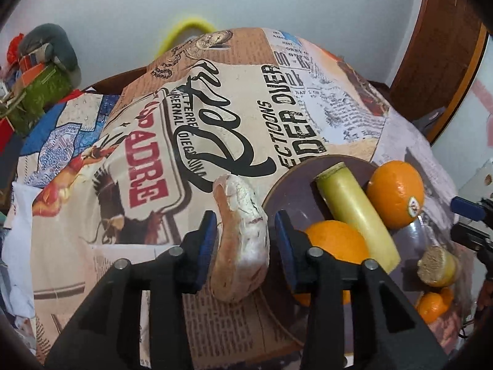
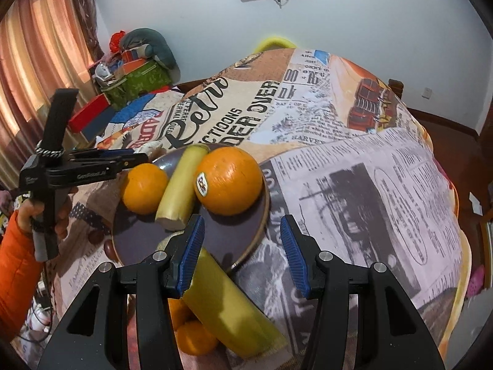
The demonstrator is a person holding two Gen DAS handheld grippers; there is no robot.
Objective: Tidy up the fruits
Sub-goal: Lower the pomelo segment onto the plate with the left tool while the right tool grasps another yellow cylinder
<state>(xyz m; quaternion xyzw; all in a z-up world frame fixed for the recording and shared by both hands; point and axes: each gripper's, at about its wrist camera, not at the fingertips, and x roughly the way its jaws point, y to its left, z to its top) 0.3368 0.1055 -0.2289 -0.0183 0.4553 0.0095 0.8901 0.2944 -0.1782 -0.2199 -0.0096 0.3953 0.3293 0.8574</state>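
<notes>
A dark round plate (image 1: 292,191) (image 2: 138,240) holds a stickered orange (image 1: 396,194) (image 2: 229,180), a second orange (image 1: 336,240) (image 2: 144,188) and a pale yellow stalk piece (image 1: 354,209) (image 2: 181,185) between them. Left of the plate, a curved pink-and-white fruit (image 1: 243,237) (image 2: 151,146) lies on the cloth. My left gripper (image 1: 243,243) (image 2: 129,155) straddles it, open, with a gap at the right pad. My right gripper (image 2: 243,252) (image 1: 462,219) hovers open over the plate's near rim, nothing between its pads. A second yellow stalk piece (image 2: 228,305) (image 1: 437,266) lies under its left finger.
A newspaper-print cloth (image 2: 354,169) covers the table. Small mandarins (image 2: 191,333) (image 1: 431,308) sit beside the near stalk piece. A hand in an orange sleeve (image 2: 18,262) holds the left gripper. Boxes and bags (image 2: 135,71) are piled at the back left by a curtain.
</notes>
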